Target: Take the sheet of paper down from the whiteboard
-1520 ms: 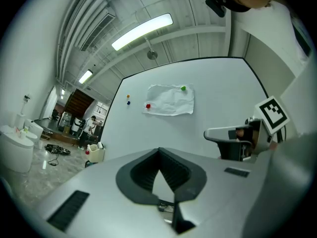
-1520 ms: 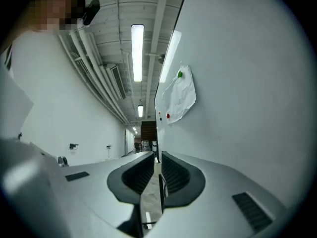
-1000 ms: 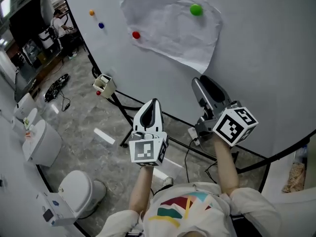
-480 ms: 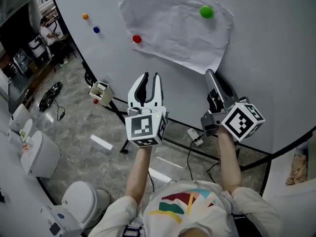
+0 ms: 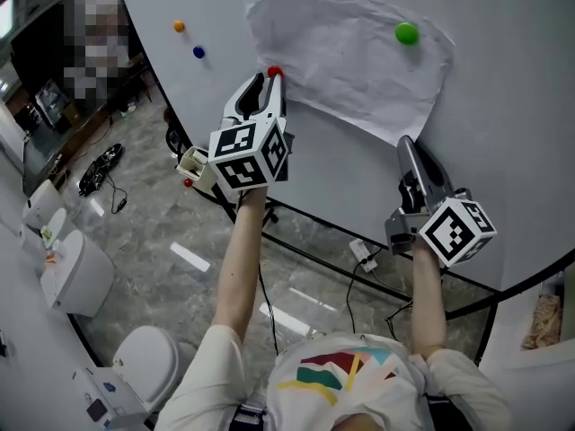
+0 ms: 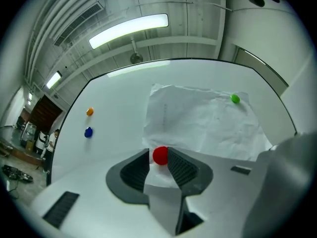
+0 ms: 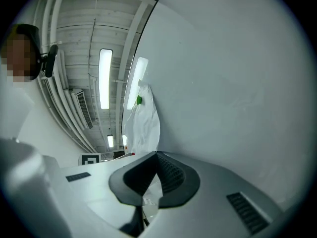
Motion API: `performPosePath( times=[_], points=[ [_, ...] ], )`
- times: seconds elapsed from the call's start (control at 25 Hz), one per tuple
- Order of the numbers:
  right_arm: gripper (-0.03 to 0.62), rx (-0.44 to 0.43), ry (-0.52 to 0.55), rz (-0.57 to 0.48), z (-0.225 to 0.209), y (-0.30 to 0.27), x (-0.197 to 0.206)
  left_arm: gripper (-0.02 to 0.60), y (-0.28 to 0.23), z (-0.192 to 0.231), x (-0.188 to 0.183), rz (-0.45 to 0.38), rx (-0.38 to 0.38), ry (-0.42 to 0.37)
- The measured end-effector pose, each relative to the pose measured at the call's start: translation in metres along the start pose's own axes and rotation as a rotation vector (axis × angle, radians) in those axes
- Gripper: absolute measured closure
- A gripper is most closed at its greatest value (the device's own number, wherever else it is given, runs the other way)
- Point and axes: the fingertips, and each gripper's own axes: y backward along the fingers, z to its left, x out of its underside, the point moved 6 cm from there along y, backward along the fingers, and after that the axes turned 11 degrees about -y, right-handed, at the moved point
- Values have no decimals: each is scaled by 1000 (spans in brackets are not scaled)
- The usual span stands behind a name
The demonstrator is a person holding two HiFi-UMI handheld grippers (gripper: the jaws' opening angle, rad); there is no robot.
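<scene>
A crumpled white sheet of paper point(image 5: 359, 61) hangs on the whiteboard point(image 5: 503, 106), pinned by a red magnet point(image 5: 274, 72) at its lower left and a green magnet point(image 5: 406, 33) at its upper right. My left gripper point(image 5: 269, 79) is raised to the red magnet point(image 6: 160, 155). Its jaws have just been opening and now flank the magnet on both sides without squeezing it. My right gripper point(image 5: 404, 142) sits at the sheet's lower right corner. Its jaws have just closed, and crinkled paper point(image 7: 151, 192) shows pinched between them.
An orange magnet point(image 5: 179, 26) and a blue magnet point(image 5: 199, 52) sit on the board left of the sheet. A small white box point(image 5: 191, 162) hangs by the board's black stand. Below left, the floor holds white toilets point(image 5: 76, 263) and cables.
My left gripper rose from waist height to the red magnet and its jaws went from shut to apart. The right gripper's jaws closed at the sheet's lower right corner.
</scene>
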Motion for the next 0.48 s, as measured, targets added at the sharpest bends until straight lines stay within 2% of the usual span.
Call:
performPosePath(
  times=[0.2, 0.28, 0.32, 0.48],
  points=[
    [580, -4, 12, -1, 0, -3, 1, 425, 0, -2, -3, -29, 66, 17],
    [580, -3, 26, 2, 1, -3, 2, 411, 0, -8, -4, -14, 104, 22],
    [580, -1, 32, 4, 1, -3, 2, 391, -1, -10, -4, -3, 110, 16],
    [580, -19, 34, 4, 2, 1, -1, 390, -3, -15, -5, 13, 79, -20]
  ],
)
